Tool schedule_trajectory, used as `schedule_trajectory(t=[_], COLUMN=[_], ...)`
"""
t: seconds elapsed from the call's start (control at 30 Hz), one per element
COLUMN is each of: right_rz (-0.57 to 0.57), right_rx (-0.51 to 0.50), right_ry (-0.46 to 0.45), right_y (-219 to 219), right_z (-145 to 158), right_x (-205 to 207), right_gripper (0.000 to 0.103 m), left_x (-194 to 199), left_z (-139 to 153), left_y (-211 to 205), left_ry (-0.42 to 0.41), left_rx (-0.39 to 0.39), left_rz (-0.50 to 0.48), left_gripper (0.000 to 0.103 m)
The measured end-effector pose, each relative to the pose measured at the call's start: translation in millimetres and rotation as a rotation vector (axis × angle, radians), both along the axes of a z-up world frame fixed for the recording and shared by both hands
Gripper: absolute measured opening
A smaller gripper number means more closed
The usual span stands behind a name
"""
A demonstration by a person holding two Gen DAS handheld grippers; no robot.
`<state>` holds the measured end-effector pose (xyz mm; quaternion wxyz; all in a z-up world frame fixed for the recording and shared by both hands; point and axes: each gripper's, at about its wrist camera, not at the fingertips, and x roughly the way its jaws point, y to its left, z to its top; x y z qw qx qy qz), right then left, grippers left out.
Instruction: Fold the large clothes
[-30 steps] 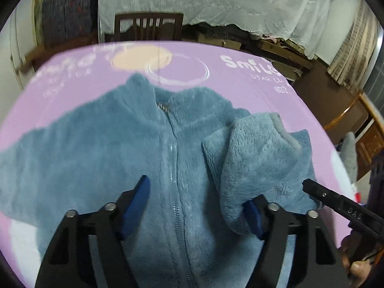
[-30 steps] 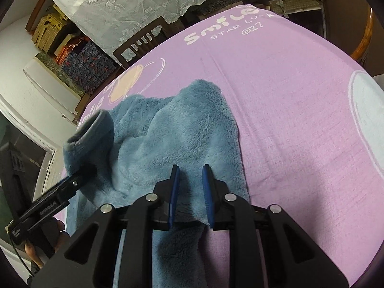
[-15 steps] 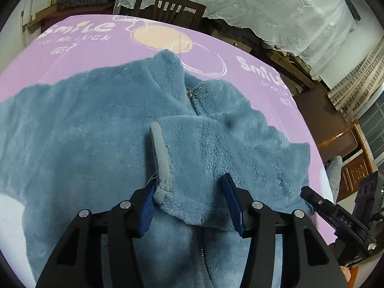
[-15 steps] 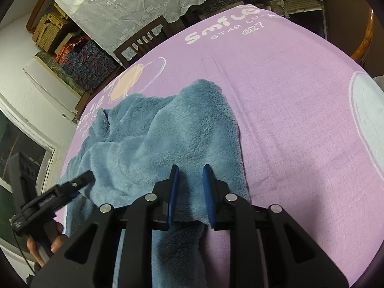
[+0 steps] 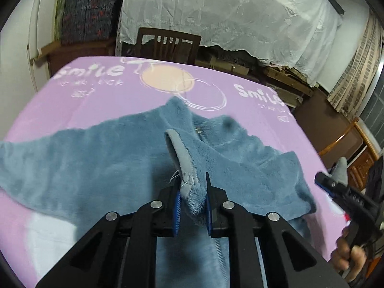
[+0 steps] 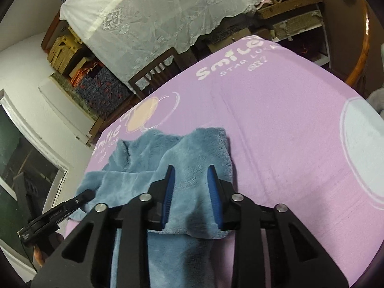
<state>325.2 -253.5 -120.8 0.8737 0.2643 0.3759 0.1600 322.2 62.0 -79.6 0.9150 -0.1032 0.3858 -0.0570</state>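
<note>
While the blue fleece jacket (image 5: 100, 163) lies spread, zipper side up, on the desk covered by a purple cloth (image 5: 72, 100), the left hand-held gripper (image 5: 193, 204) is clamped on the grey-edged cuff (image 5: 182, 163) of one sleeve. The blue pads press the fleece from both sides, and the cuff stands up between them, above the jacket's front. That sleeve is folded inward across the chest, near the zipper pull (image 5: 198, 130) and just below the collar (image 5: 177, 110). The other sleeve extends flat toward the left edge of the left wrist view.

In the right wrist view, the right hand-held gripper (image 6: 190, 192) hovers over the folded side of the jacket (image 6: 196, 148). Its jaws stand apart, with fleece visible between the blue pads (image 6: 212, 187); whether the pads touch the fabric cannot be determined. The folded edge of the garment lies under the gripper body, and bare purple cloth (image 6: 288, 120) extends to the right of it.

Each gripper appears at the edge of the other's view: the right one (image 5: 336, 187) at the right of the left wrist view, the left one (image 6: 72, 201) at the lower left of the right wrist view.

Beyond the desk stand a dark wooden chair (image 5: 168, 40) and furniture covered by a white lace sheet (image 5: 228, 19).
</note>
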Motion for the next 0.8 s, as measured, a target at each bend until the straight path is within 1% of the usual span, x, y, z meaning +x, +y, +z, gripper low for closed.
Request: schedule_trajectory(t=[0.13, 0.23, 0.27, 0.33, 0.37, 0.4, 0.43, 0.47, 0.53, 0.6, 0.63, 0.67, 0.73, 0.77, 0.8], right_rz=[0.039, 0.066, 0.074, 0.072, 0.063, 0.054, 0.048, 0.057, 0.054, 0.056, 0.055, 0.047, 0.035, 0.039, 0.044], right_rx=[-0.095, -0.117, -0.125, -0.17, -0.185, -0.185, -0.19, -0.191, -0.188, -0.147, -0.13, -0.112, -0.117, -0.12, -0.125], right_ry=[0.019, 0.051, 0.062, 0.097, 0.129, 0.14, 0.129, 0.136, 0.136, 0.138, 0.135, 0.119, 0.087, 0.078, 0.073], right_y=[29.3, 48.5, 52.9, 60.5, 61.8, 60.0, 58.8, 56.9, 53.8, 48.4, 45.6, 42.2, 42.4, 43.6, 47.0], right_z=[7.1, 1.1, -3.0, -15.1, -26.0, -35.7, -36.6, -35.7, -35.8, -37.0, -35.0, -29.2, -17.4, -13.4, -9.3], right_x=[15.6, 32.7, 36.5, 42.6, 46.2, 48.2, 47.5, 48.9, 49.4, 49.1, 48.5, 47.8, 47.5, 48.9, 52.2], right_gripper=[0.024, 0.024, 0.024, 0.024, 0.021, 0.019, 0.014, 0.014, 0.014, 0.014, 0.014, 0.018, 0.019, 0.019, 0.019], left_x=[-1.8, -3.1, -2.4, 0.2, -0.2, 1.3, 1.9, 0.9, -2.8, -3.6, -1.1, 2.8, 10.6, 16.5, 19.8], left_z=[-15.1, -28.8, -32.4, -42.6, -45.6, -47.8, -47.4, -45.2, -37.5, -27.8, -23.7, -19.0, -16.0, -17.0, -18.6], left_y=[13.5, 31.8, 34.8, 40.2, 44.0, 48.0, 50.6, 55.8, 61.8, 60.3, 56.3, 49.6, 37.7, 28.7, 25.3], left_ry=[0.031, 0.049, 0.057, 0.081, 0.087, 0.097, 0.099, 0.094, 0.071, 0.045, 0.04, 0.034, 0.031, 0.03, 0.029], left_rx=[0.017, 0.024, 0.028, 0.064, 0.072, 0.06, 0.043, 0.021, 0.012, 0.015, 0.028, 0.058, 0.109, 0.151, 0.171], left_rz=[0.025, 0.073, 0.082, 0.118, 0.131, 0.138, 0.14, 0.15, 0.169, 0.155, 0.143, 0.124, 0.1, 0.089, 0.091], left_gripper=[0.017, 0.018, 0.024, 0.029, 0.036, 0.037, 0.037, 0.037, 0.037, 0.038, 0.04, 0.041, 0.042, 0.042, 0.041])
